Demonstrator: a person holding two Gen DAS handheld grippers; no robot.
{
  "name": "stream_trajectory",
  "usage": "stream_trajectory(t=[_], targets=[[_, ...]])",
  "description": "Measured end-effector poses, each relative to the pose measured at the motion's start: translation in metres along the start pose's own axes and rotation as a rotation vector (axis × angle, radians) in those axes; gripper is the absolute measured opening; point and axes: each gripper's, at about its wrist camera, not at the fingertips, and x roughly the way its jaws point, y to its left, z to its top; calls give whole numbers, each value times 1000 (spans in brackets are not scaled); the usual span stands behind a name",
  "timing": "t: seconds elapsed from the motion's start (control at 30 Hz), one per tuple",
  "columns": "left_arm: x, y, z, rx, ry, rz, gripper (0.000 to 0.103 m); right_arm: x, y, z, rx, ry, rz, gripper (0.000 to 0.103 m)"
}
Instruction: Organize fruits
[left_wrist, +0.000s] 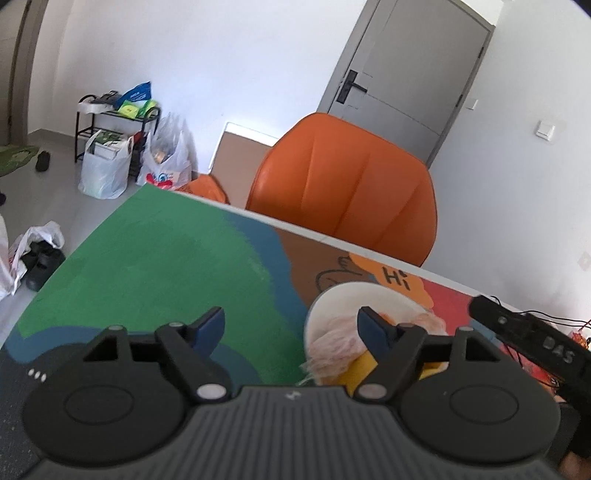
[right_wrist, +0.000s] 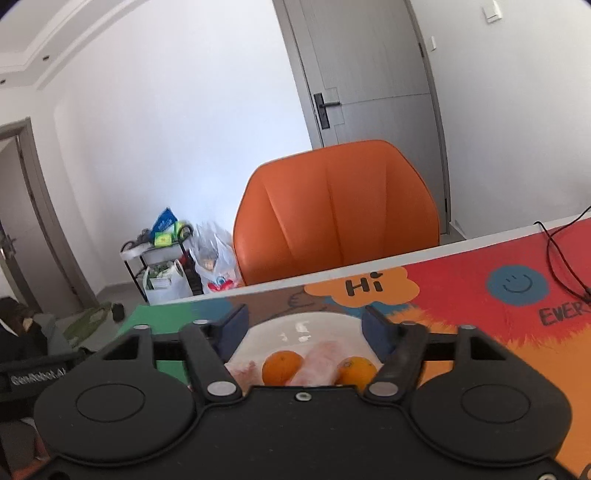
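Fruit sits gathered on a white plate (left_wrist: 332, 295) on the counter (left_wrist: 155, 251); the left gripper (left_wrist: 291, 325), fingers apart and empty, hangs just left of the plate. From the right wrist, the right gripper (right_wrist: 304, 325), fingers spread and empty, straddles the plate (right_wrist: 314, 325), likely for a pick: two oranges (right_wrist: 282, 365) and two pink-wrapped pieces (right_wrist: 317, 362) lie there.

The left gripper (left_wrist: 291, 326) hangs over the counter (left_wrist: 155, 258), its blue-tipped fingers (left_wrist: 210, 325) spread wide with nothing between them. Just right of it sits a white plate (left_wrist: 332, 299) with pale pink foam netting (left_wrist: 332, 339) and a bit of yellow fruit (left_wrist: 360, 371) behind the right finger. Beyond the plate stands an orange chair (left_wrist: 343, 184); the other gripper (left_wrist: 532, 332) shows right of the plate.
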Motion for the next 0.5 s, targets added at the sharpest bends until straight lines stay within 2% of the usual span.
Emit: stream_trajectory(t=[0.17,0.5], targets=[[-9,8,-5,-35,3,2,78,-16,-7,-6,28,18,-5,68],[-38,8,-17,-45,-18,-23,86,-48,-14,-21,63,30,-9,68]])
